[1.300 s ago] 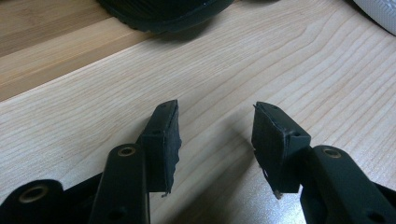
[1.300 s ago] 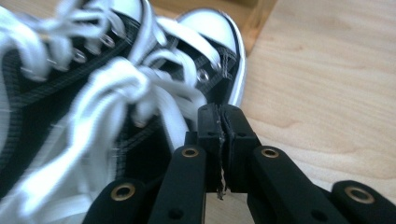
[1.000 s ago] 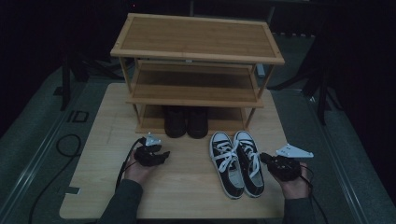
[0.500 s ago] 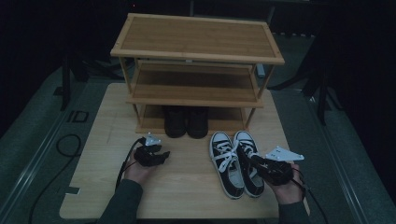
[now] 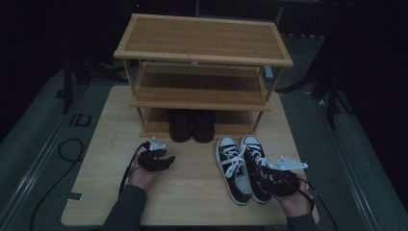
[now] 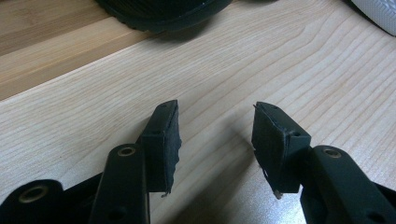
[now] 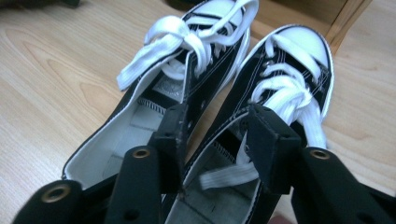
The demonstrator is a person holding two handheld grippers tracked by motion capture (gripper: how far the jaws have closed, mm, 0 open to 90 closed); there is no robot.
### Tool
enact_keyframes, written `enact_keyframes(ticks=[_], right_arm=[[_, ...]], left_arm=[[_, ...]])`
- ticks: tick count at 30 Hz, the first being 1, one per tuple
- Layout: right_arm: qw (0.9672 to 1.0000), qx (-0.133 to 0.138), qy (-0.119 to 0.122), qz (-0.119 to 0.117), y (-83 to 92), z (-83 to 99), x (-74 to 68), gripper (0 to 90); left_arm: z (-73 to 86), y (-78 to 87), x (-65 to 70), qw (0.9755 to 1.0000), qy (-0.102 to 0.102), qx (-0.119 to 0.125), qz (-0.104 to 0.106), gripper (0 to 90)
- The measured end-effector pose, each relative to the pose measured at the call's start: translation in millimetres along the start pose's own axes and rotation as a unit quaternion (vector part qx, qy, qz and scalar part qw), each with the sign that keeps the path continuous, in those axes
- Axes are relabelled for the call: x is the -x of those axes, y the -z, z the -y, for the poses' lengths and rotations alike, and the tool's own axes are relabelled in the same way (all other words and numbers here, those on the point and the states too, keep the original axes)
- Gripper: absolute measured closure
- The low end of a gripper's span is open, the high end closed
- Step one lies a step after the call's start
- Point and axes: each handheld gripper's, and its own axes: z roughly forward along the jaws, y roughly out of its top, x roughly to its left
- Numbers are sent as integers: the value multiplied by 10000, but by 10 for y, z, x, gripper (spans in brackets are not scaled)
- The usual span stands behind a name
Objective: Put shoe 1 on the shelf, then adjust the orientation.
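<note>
Sneakers [image 5: 244, 166] lie directly under the right tool [image 5: 269, 177], a black-and-white laced pair side by side on the desk [image 5: 192, 192], toes toward the rack [image 5: 202, 72]. The right tool's jaws have just been opening and now stand wide with nothing pressed between them; in the right gripper view they straddle the two inner collar walls where the sneakers [image 7: 224, 93] meet, one pad [image 7: 170, 135] over the left shoe's opening and the other over the right shoe's.

To do this step well, I judge the jaws should sink so each pad goes inside one shoe, then close on both inner walls together, deep enough that the canvas does not slip out. Loose lace ends near the far pad could get pinched instead; keeping the pads behind the laces would help.

Off to that tool's left, the left tool [image 5: 161, 161] rests low over bare desk, jaws parted and empty. Beyond both tools, dark shoes [image 5: 191, 126] already sit on the rack's bottom shelf, with free space beside them.
</note>
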Motion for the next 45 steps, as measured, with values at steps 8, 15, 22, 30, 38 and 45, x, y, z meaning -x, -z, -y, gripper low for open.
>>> enact_keyframes(ticks=[8, 15, 22, 30, 38, 45], right_arm=[[9998, -130, -115, 53, -29, 63, -18, 480], [9996, -206, -175, 49, -62, 84, -32, 427], [9994, -271, -203, 95, -73, 90, -53, 388], [9988, -342, -351, 98, -138, 74, -89, 361], [9987, -332, -388, 86, -194, 3, -112, 370], [9981, -398, -444, 136, -245, -56, -130, 373]], left_arm=[[2, 2, -5, 10000, -6, 2, 10, 515], [3, 2, -1, 10000, -16, -3, 2, 515], [4, 2, 7, 10000, -24, -2, -3, 510], [5, 2, 6, 10000, -24, -1, 0, 510], [5, 1, 9, 10000, -21, 1, -5, 509], [5, 1, 11, 10000, -19, 5, -8, 509]])
